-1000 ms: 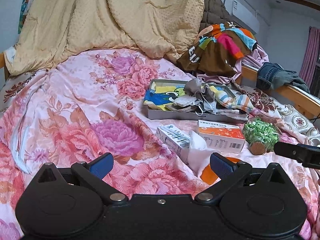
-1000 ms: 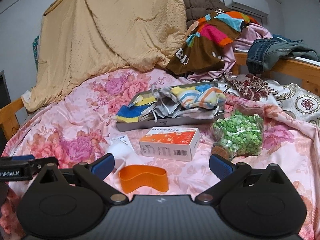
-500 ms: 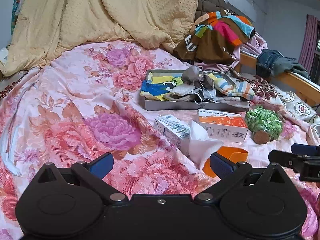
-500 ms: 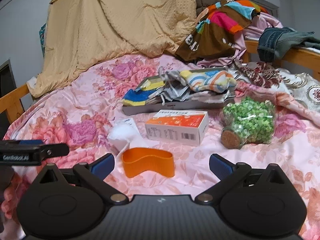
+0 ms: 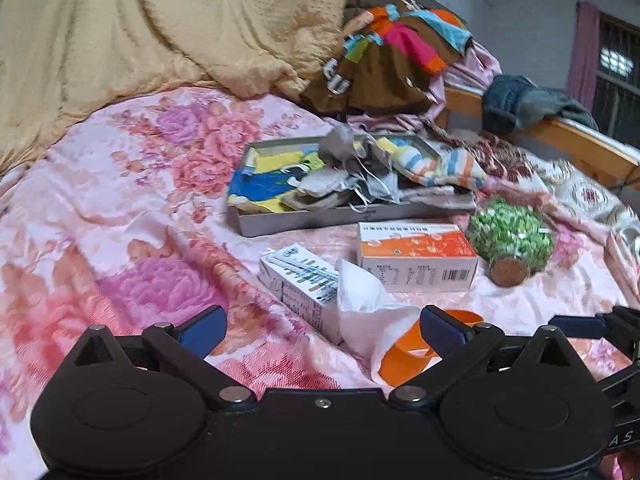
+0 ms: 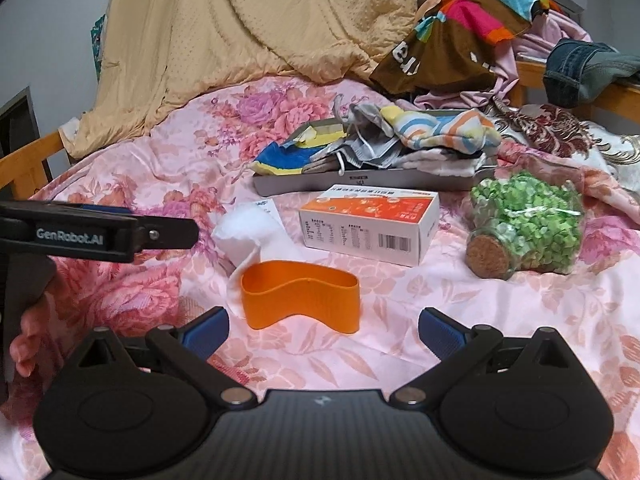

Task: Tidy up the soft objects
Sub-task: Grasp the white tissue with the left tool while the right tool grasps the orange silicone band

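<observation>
Both your left gripper and right gripper are spread wide, empty; ahead lie one orange band, two boxes, one tray.

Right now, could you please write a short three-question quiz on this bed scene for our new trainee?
1. True or false: the right gripper grips the curved orange rubber band.
2. The cork-stoppered glass jar of green beads is: A upright, B lying on its side.
3. Which item touches the band: the crumpled white tissue or the orange-and-white cardboard box?

Key: 1 false, both grippers are open; 2 B; 3 the tissue.
</observation>
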Available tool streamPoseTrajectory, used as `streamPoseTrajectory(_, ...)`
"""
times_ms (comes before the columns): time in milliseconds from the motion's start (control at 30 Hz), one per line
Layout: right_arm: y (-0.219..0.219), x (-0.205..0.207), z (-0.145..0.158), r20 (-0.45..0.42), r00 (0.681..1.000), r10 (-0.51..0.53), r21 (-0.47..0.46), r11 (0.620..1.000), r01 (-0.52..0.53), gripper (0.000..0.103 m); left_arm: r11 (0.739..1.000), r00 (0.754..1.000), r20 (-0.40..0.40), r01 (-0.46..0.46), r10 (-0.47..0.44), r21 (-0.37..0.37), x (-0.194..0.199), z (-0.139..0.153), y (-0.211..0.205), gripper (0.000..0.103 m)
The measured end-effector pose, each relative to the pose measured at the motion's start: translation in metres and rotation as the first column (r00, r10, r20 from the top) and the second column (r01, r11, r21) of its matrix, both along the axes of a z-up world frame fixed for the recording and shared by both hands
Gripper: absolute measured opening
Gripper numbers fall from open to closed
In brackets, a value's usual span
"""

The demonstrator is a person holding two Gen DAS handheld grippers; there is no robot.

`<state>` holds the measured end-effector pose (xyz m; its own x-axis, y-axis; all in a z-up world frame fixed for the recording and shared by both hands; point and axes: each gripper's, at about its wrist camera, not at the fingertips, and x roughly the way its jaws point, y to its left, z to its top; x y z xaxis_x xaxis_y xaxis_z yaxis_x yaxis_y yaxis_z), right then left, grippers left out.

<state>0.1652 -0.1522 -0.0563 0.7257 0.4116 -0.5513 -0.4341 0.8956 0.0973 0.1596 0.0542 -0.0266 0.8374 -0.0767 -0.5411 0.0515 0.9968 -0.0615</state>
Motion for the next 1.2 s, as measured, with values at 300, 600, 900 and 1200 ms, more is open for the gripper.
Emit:
streamPoseTrajectory(300,0.005,0.019,-0.018,-0.044,0.999,0.026,0.008,1.000,-0.026,0.103,0.997,0.995,-0.059,0.077,-0.077,-0.011,0.036,-0.013,0.004,0.102)
streamPoseTrajectory(600,0.009,0.039,-0.027,-0.074,0.995,0.069,0.051,0.997,-0.066,0.103,0.994,0.992,-0.060,0.108,-0.109,-0.020,0.055,-0.021,0.000,0.096)
streamPoseTrajectory(900,0.028,0.042,-0.036,-0.025,0.987,0.156,-0.028,0.987,-0.157,0.103,0.991,0.989,-0.073,0.126,-0.129,-0.052,0.063,-0.025,0.000,0.074)
streamPoseTrajectory(1200,0.024,0.049,-0.037,-0.034,0.989,0.147,0.016,0.989,-0.147,0.095,0.985,0.980,-0.125,0.142,-0.154,-0.102,0.069,-0.031,0.001,0.045)
